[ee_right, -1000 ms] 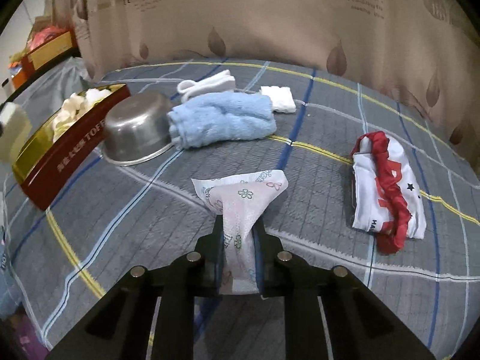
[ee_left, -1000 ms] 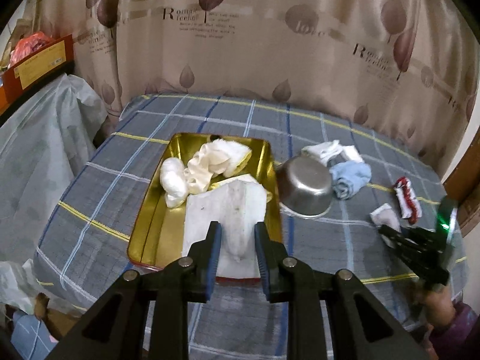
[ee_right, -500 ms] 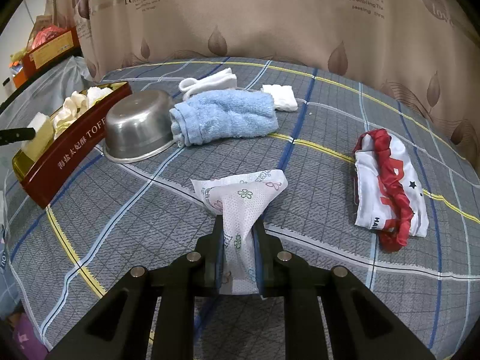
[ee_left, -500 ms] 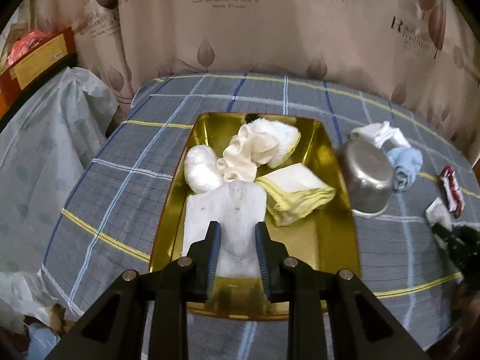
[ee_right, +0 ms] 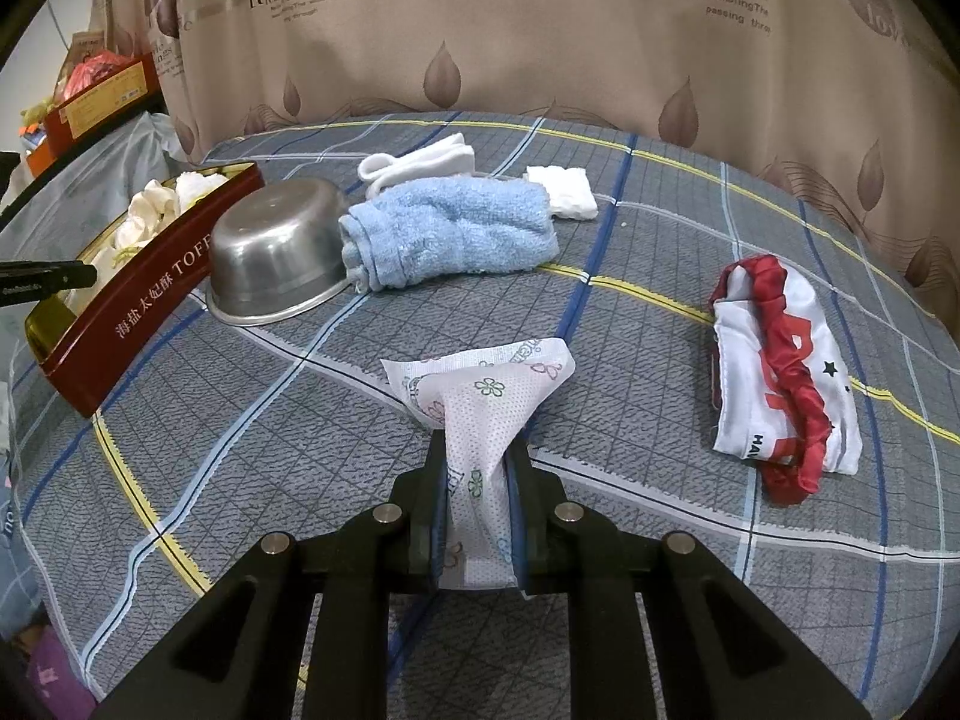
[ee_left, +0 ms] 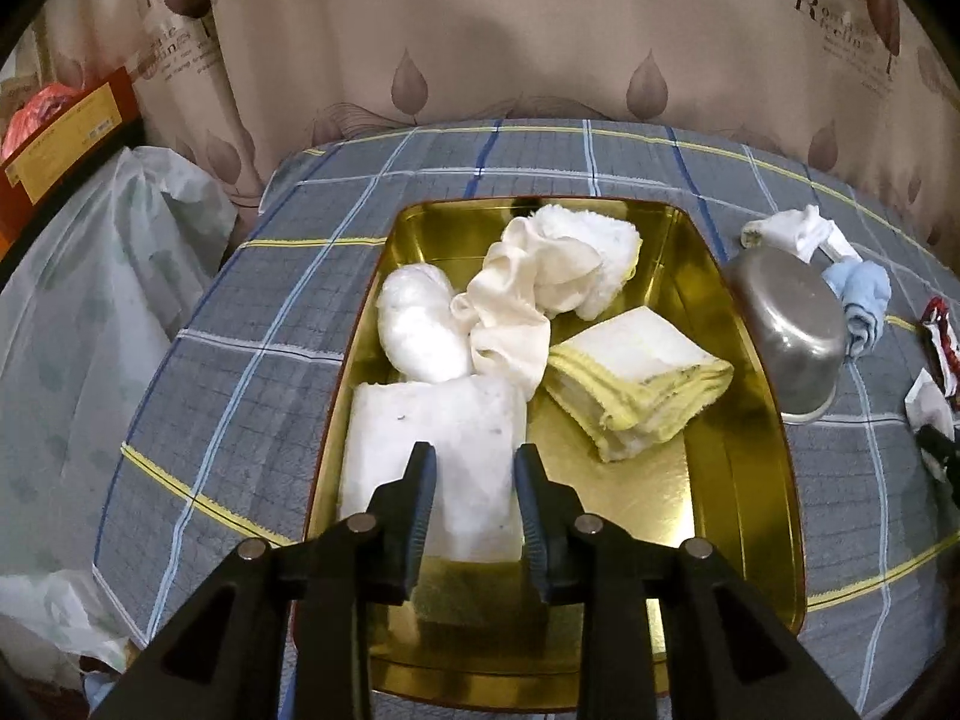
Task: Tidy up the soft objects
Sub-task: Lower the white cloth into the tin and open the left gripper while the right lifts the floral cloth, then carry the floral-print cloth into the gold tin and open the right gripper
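Right tool (ee_left: pixel 936 450), perhaps, edge-cropped

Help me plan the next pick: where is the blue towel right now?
In the right wrist view the blue towel lies rolled on the plaid cloth, left of centre, against the upturned steel bowl, with a small white cloth at its far end.
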Available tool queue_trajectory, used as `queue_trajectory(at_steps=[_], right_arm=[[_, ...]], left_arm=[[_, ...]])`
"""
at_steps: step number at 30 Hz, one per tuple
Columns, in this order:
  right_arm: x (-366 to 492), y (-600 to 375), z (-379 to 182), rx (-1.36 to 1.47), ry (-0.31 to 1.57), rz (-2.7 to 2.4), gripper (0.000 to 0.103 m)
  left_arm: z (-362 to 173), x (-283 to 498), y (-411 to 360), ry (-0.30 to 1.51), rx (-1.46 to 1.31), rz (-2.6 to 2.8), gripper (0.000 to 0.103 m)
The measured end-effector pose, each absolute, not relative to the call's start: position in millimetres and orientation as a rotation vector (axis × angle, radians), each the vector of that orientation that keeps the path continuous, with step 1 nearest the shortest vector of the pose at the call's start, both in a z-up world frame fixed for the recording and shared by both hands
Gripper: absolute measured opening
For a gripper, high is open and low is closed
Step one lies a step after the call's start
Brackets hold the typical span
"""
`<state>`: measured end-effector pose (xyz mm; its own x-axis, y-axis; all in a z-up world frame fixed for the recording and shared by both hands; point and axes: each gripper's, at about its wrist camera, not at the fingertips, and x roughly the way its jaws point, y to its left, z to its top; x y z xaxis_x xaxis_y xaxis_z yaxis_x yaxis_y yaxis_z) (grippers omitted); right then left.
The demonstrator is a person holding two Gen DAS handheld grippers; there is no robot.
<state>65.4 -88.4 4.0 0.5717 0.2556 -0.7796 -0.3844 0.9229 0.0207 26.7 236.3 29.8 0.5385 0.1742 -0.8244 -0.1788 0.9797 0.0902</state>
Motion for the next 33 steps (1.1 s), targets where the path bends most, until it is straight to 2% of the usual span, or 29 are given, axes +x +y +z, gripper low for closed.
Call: queue_trajectory(at_steps=[6,12,21,26,33], right_arm=[[65.9,-87.9,3.8,-0.16,0.888,0.377,0.015],[65.4,-87.7,2.0,-0.162,0.887,0.376,0.015],[68.9,-88.4,4.2,-0.144,0.92,0.384,0.015],[64.6,-93.0,21.8,-0.05,0.928,0.403,0.015],[50.1,-55.0,65.9,-0.062,0.884,0.497,0.015]], left_arm=[[47.2,9.7,244.5,0.925,-0.115,0.169,0.042],[72.8,-16.6,244.1,0.853,-0.167,0.178,0.042],[88.6,-106.4,196.0,0.757,-0.173,0.355,0.042],[81.6,-129.8,182.4,0.73,-0.18,0.391,0.042],[76.0,-130.1,176.2,0.72,-0.108,0.412,0.042]])
